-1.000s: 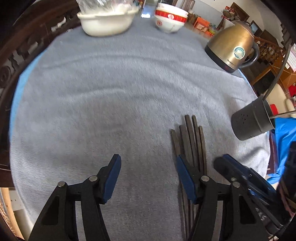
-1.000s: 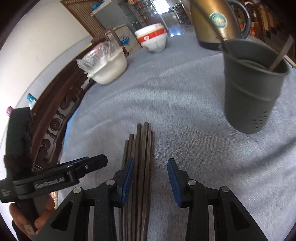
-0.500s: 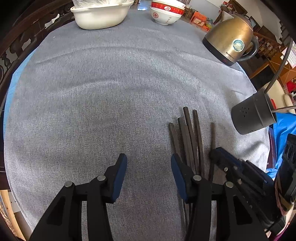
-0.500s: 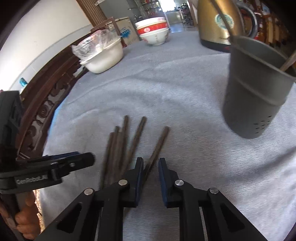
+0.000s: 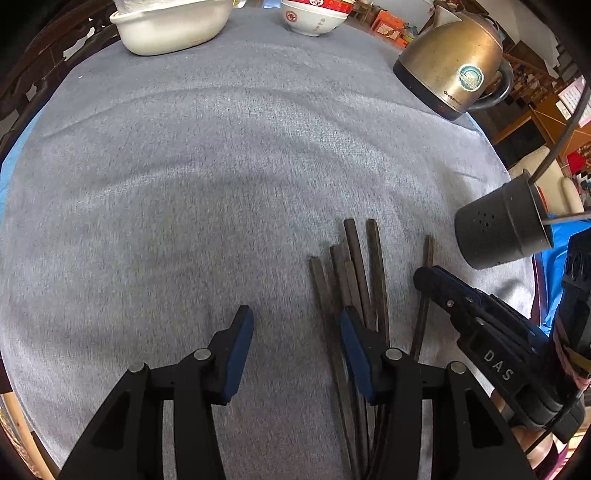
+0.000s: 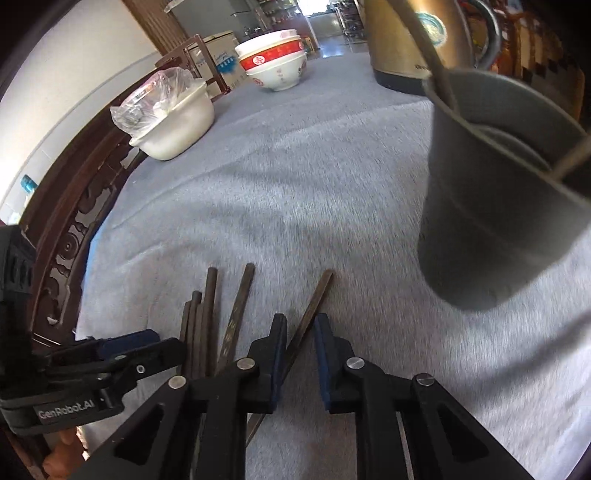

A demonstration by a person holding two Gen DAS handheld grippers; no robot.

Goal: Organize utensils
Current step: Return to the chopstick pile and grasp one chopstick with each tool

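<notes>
Several dark wooden chopsticks (image 5: 354, 266) lie fanned on the grey cloth, also in the right wrist view (image 6: 207, 314). One chopstick (image 6: 314, 306) lies apart to the right, shown too in the left wrist view (image 5: 424, 280). My right gripper (image 6: 300, 332) is closed around this single chopstick, pads nearly together. My left gripper (image 5: 295, 332) is open and empty, its right finger over the bundle's near ends. A dark grey utensil holder (image 6: 495, 192) with utensil handles in it stands to the right, also in the left wrist view (image 5: 502, 225).
A brass kettle (image 5: 454, 70) stands at the back right. A red-and-white bowl stack (image 5: 314, 14) and a white basin (image 5: 170, 26) with a plastic bag sit at the far edge. A carved wooden chair back (image 6: 70, 236) borders the table on the left.
The right gripper has closed on one chopstick and drawn it to the right, away from the bundle, which has fanned out. The left gripper has narrowed a little and stays open.
</notes>
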